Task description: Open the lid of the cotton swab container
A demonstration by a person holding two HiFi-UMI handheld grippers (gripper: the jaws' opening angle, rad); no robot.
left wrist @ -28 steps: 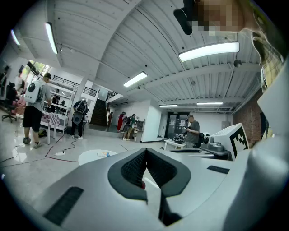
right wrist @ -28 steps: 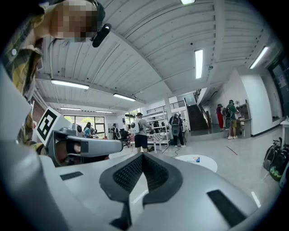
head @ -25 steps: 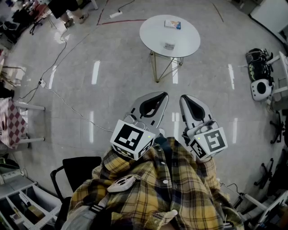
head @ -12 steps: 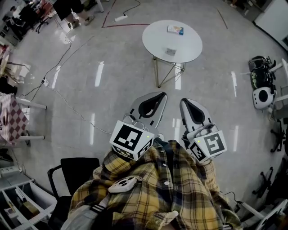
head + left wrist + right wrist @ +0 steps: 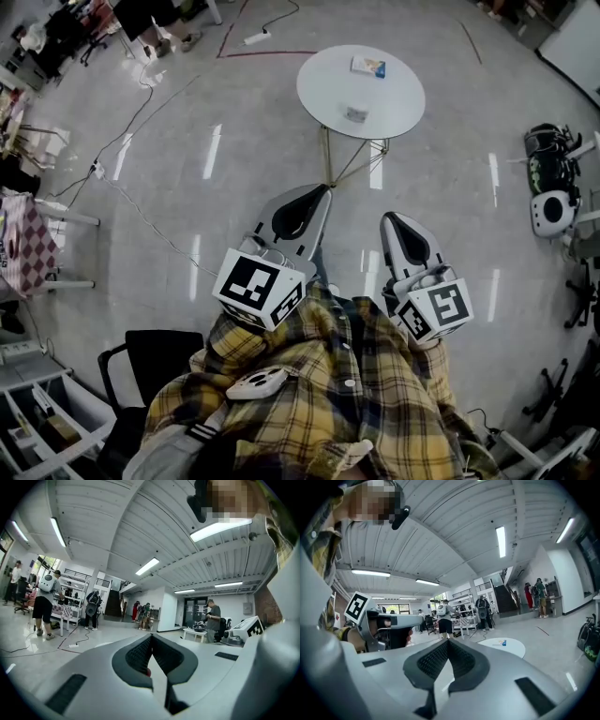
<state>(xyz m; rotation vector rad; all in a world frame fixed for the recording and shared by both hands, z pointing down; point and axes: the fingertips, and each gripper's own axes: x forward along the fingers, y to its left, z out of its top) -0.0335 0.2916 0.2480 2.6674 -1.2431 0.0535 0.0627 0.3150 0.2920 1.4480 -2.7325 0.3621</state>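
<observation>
Getting to the round white table (image 5: 323, 89) is the step in hand: you stand well apart from it, and nothing on it is within reach. Your left gripper (image 5: 324, 189) and right gripper (image 5: 388, 218) hang close to your chest, pointing forward over the floor. Each has its jaws pressed together with nothing between them, as both gripper views show.

Two small things lie on the table, a flat box (image 5: 367, 66) toward the far side and a smaller squarish thing (image 5: 354, 114) near the front edge. The near one looks likelier to be the cotton swab container, but it is too small to tell from here, and no lid can be made out.

Walk straight at the table so both things end up in front of you. Stop with its edge just ahead of the gripper tips, clear of the thin legs (image 5: 330, 155). The cable (image 5: 141, 220) runs across the floor to your left, off that line.

Spread the jaws before you reach down, not over the container. Plan for one gripper to steady the body while the other takes the lid, since a light container will probably slide on that smooth top if pushed one-handed. Check up close whether the lid hinges or lifts off.
</observation>
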